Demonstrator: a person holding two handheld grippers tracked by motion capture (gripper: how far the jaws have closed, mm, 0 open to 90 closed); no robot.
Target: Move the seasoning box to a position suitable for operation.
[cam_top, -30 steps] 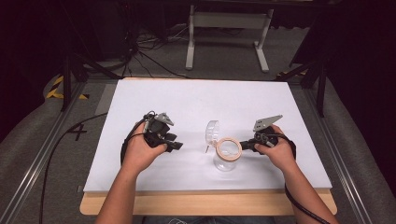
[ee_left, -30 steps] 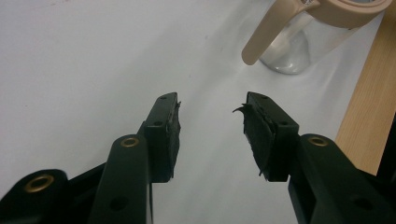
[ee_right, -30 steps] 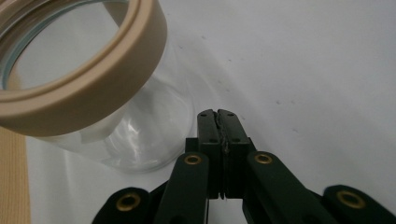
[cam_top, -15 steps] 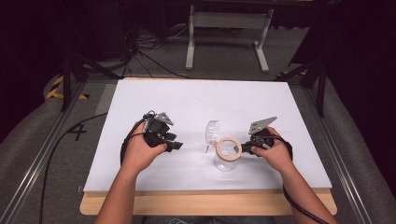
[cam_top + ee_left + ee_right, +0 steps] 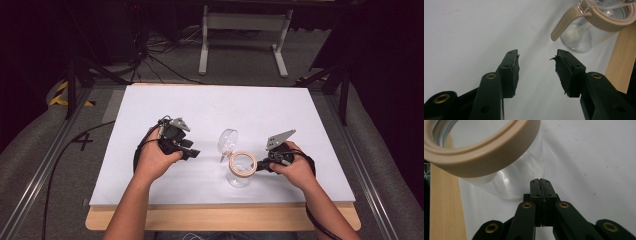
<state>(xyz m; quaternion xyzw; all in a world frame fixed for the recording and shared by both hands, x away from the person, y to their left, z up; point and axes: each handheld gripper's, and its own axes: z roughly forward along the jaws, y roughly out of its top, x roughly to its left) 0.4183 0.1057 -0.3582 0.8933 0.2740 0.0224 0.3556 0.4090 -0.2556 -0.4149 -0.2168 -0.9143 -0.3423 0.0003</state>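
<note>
The clear jar (image 5: 240, 170) stands just beside the closed, empty right gripper (image 5: 261, 165); the left gripper (image 5: 194, 153), well apart, has just been opening, empty.

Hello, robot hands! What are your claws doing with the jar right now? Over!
Left claw open, nothing between its jaws, short of the jar. Right claw shut and empty, tips beside the jar's glass wall. Jar upright, clear lid flipped open. Nothing in the way.
</note>
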